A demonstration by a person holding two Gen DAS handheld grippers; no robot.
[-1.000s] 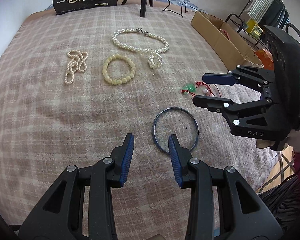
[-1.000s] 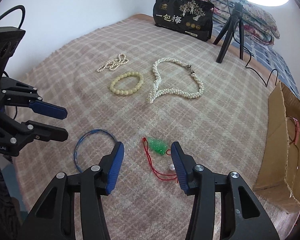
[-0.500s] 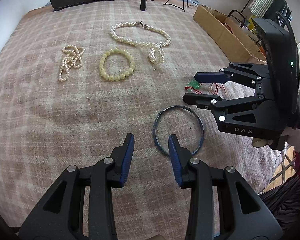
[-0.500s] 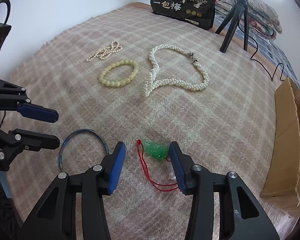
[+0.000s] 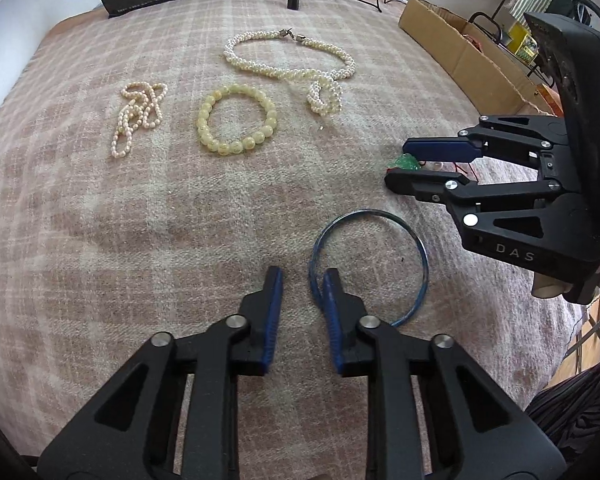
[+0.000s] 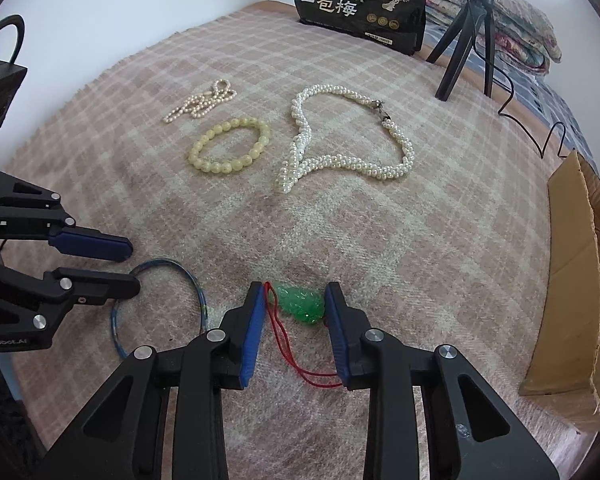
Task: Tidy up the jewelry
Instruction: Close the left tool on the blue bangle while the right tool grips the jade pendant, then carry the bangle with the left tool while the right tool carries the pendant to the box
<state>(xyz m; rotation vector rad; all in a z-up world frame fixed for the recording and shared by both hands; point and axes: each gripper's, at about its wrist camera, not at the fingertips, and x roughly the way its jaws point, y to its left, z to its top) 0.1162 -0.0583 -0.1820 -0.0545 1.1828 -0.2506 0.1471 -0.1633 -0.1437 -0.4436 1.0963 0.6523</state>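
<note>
Both tongs were closing. Left tongs (image 5: 302,280) had dropped a bit lower since a sec ago and narrowed a lot; the blue wire bangle (image 5: 370,264) had its near-left edge btwn the jaws, right pad (image 5: 332,300) just about on the wire, left pad not yet touching. So no grip yet, as far as I could tell. Right tongs (image 6: 292,300) had also narrowed, w/ the green pendant (image 6: 302,304) btwn the jaws; right pad looked to be touching it, left pad at the red cord (image 6: 284,340), still not a full squeeze.

Taking the bangle as landmark: pendant lay just to its right, on the checked blanket (image 5: 100,240). Yellow bead bracelet (image 5: 236,120) sat well beyond the bangle, small pink pearl strand (image 5: 138,116) to that bracelet's left, white pearl necklace (image 5: 288,64) beyond and right of it. Cardboard box (image 5: 460,52) far off to the right, past the pendant.

Meaning, I'd judge: approach done, both pick-ups about to land; bangle and pendant are the last loose pcs to go join the laid-out ones.
</note>
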